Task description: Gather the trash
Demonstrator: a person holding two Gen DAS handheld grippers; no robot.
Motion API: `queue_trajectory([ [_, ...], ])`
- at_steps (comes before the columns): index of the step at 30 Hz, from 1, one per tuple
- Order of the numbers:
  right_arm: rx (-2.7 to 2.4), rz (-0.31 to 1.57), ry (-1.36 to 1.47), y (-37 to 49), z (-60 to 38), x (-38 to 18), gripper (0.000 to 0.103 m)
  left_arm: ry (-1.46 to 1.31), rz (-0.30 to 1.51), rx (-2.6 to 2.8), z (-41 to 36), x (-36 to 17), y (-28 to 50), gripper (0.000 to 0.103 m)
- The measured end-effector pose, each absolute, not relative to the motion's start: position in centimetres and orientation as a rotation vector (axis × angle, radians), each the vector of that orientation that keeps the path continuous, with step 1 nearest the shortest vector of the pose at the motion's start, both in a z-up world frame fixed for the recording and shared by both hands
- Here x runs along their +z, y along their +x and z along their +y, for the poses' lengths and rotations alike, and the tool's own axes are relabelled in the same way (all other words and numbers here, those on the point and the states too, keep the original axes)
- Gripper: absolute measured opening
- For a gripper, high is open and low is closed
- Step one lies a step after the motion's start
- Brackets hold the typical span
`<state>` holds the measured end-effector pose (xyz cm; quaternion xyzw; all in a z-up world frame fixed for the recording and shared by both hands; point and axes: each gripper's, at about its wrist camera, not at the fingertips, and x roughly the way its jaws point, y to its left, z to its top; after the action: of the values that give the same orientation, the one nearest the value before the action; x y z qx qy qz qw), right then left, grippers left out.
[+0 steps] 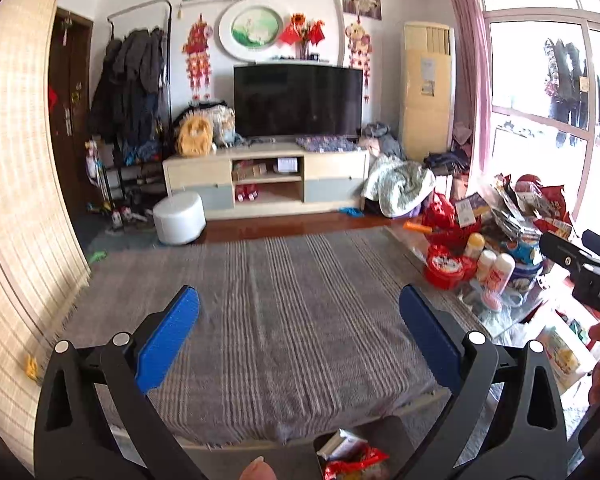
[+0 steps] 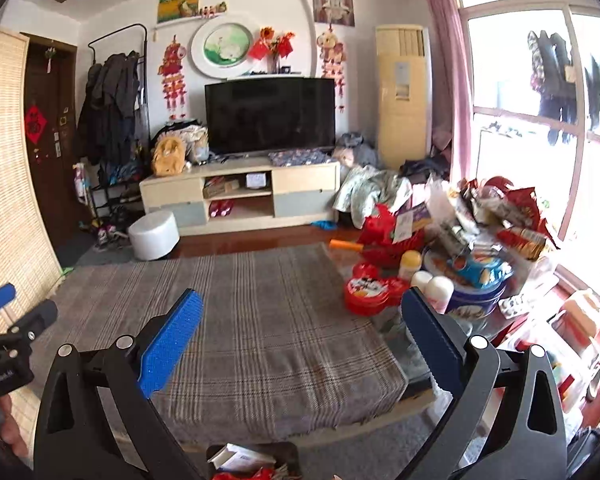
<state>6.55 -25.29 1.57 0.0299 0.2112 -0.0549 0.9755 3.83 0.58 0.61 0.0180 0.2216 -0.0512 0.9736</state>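
Far to the left of our left gripper (image 1: 298, 316) we see a bamboo screen (image 1: 16, 200), then a dark door (image 1: 70, 112) and a coat rack (image 1: 134, 80) hung with dark coats. Straight ahead, beyond the spread blue pads (image 1: 168, 336), a grey striped blanket (image 1: 268, 312) covers the low surface we hover over. Past its far edge stand a white round stool (image 1: 179, 218), a pale TV cabinet (image 1: 266, 178) and a black television (image 1: 298, 100). Both pairs of jaws stand wide apart, holding nothing. The trash (image 1: 350, 458), red wrappers and a white carton in a dark bin, lies below and just between the left jaws; in the right wrist view it sits below them too. To the right of our right gripper (image 2: 302, 320) a glass table (image 2: 500, 320) is crowded with red tins (image 2: 370, 290), a blue biscuit tin (image 2: 476, 300) and snack packets (image 2: 512, 216). Farther right hang a pink curtain (image 2: 446, 60) and a bright window (image 2: 540, 100).
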Motion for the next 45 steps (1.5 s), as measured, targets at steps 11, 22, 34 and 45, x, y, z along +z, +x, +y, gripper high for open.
queue_trajectory([
  [11,-0.121,0.421,0.053,5.3,-24.1,0.9,0.100,0.061,0.423,-0.102,-1.0,1.1,2.9,0.095],
  [22,-0.093,0.428,0.068,5.8,-23.8,0.7,0.100,0.057,0.437,-0.092,-1.0,0.1,4.0,0.095],
  [34,-0.090,0.436,0.071,6.4,-23.7,0.5,0.100,0.044,0.431,-0.081,-0.6,0.1,4.0,0.095],
  [45,-0.081,0.435,0.063,6.4,-23.2,0.6,0.100,0.021,0.425,-0.072,0.3,0.4,3.9,0.095],
])
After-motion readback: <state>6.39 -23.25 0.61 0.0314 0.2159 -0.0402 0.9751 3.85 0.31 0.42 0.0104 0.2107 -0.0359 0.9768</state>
